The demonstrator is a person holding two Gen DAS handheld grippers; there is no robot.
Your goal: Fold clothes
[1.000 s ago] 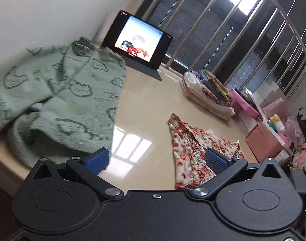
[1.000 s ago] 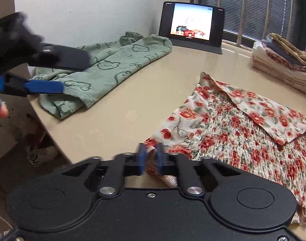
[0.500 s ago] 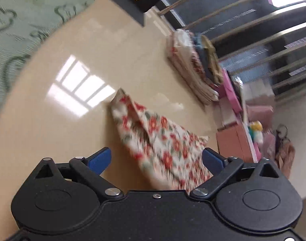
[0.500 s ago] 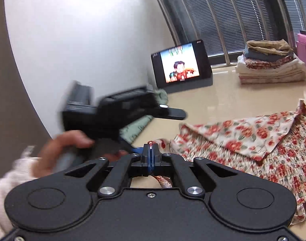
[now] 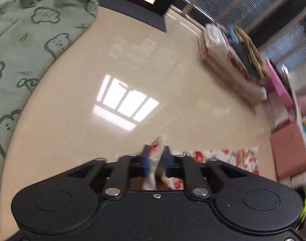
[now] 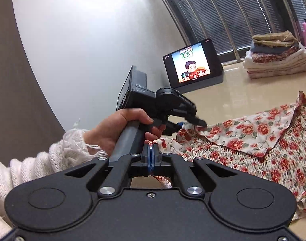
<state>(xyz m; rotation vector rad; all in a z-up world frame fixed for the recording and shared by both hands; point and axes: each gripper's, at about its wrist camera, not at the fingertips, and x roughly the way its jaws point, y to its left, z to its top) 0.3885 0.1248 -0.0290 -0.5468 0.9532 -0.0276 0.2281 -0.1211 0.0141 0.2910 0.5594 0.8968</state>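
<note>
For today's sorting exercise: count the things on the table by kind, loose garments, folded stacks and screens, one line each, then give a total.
Loose garments: 2, the floral garment and the green bear-print garment
Folded stacks: 1, the pile of folded clothes
Screens: 1, the tablet
Total: 4

Daylight enters through the barred window (image 6: 243, 14) at my two o'clock and glares white off the glossy table (image 5: 125, 104) in my left view. That view is smeared by motion, worst toward three o'clock, while my right view is sharp. Both bend strongly at the rims, and the wall (image 6: 82, 40) glows softly.
</note>
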